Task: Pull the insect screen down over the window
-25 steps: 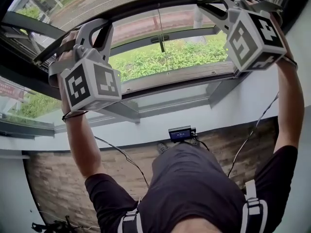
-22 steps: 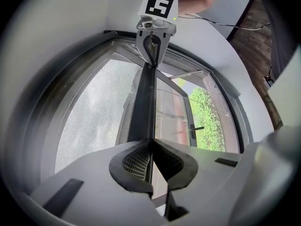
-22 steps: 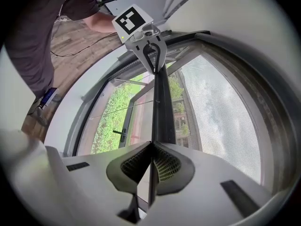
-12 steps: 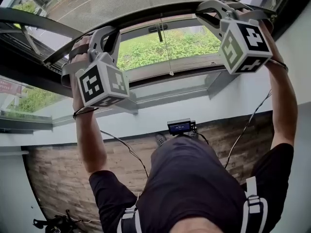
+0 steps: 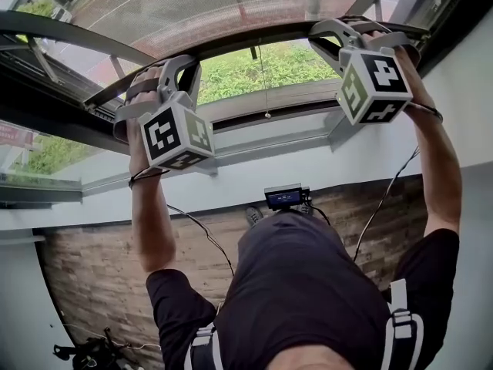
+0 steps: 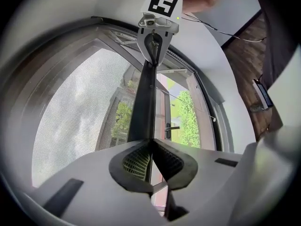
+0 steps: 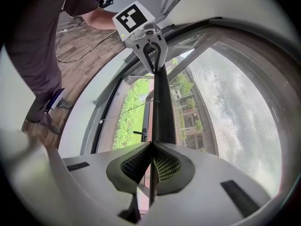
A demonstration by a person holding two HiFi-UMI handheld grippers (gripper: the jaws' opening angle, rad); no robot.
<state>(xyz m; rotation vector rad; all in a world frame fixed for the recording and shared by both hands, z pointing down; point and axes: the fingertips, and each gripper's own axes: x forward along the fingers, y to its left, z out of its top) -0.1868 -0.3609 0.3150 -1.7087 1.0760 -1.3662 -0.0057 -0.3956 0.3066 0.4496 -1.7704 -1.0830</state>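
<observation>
The insect screen's grey mesh (image 5: 192, 6) covers the upper part of the window, and its dark bottom bar (image 5: 239, 43) runs across between my hands. My left gripper (image 5: 123, 112) is shut on the bar's left end and my right gripper (image 5: 327, 31) is shut on its right end. In the left gripper view the left gripper (image 6: 151, 142) pinches the bar (image 6: 143, 102), with the mesh (image 6: 80, 117) at left and the right gripper (image 6: 157, 27) at the far end. The right gripper view shows the right gripper (image 7: 151, 145) closed on the bar (image 7: 162, 107), with the mesh (image 7: 235, 112) at right.
Below the bar, open window still shows green bushes (image 5: 262, 64) above the lower frame (image 5: 254, 102). A thin pull cord (image 5: 266, 114) hangs in the middle. A small screen device (image 5: 285, 197) and cables (image 5: 200, 237) lie on the wooden floor by the person's feet.
Both grippers have come down with the bar in them. The mesh covers more of the window and the strip of uncovered window above the lower frame has narrowed.
</observation>
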